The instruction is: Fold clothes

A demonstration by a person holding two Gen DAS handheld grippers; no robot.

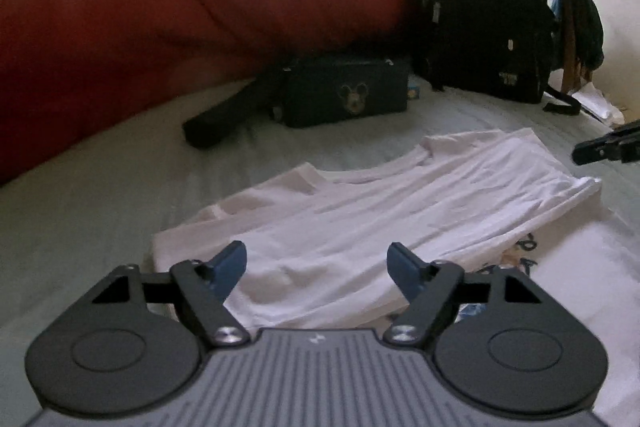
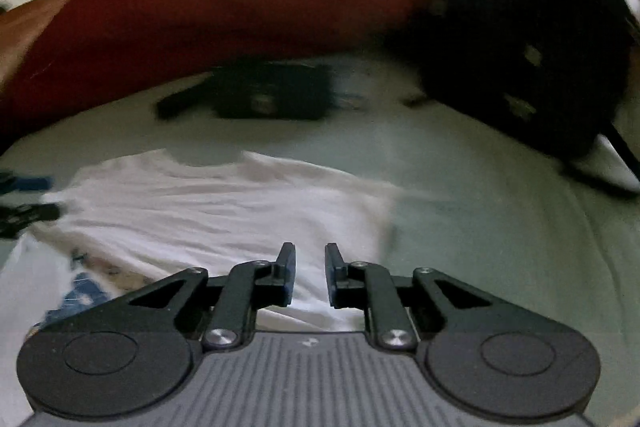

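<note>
A: Two grippers, both low over the bed, neither carrying cloth. Left gripper (image 1: 317, 269): fingers spread wide, nothing between the blue pads. Right gripper (image 2: 310, 275): fingers drawn near each other with a narrow gap showing, nothing in it that I can see.

B: And the garment?

A: White T-shirt (image 1: 400, 211) lies flat on the pale green sheet (image 1: 100, 219), collar toward the far side, near hem just ahead of the left gripper. Its long edges look like doubled cloth, so the sides may be turned in already; can't settle that. A printed fabric (image 1: 524, 251) peeks out beside the shirt's near corner. Whether it belongs to the shirt or is another piece, unclear.

B: Why the wide spread on the left?

A: My guess: spread pads straddling the hem suit a pinch at that edge, or a release just made there. Fits either reading.

B: Right side?

A: Right wrist view is smeared by motion. That gripper sits over the shirt's near right part. From the left view its tip (image 1: 604, 147) shows at the right edge, above the sheet and clear of the shirt.

B: Surroundings?

A: Red blanket (image 1: 180, 15) heaped along the far side, dark pouch (image 1: 344, 95) with a cartoon mouse mark, black backpack (image 1: 480, 11) upright beyond. All well apart from the shirt, leaving room around it for folding.
</note>
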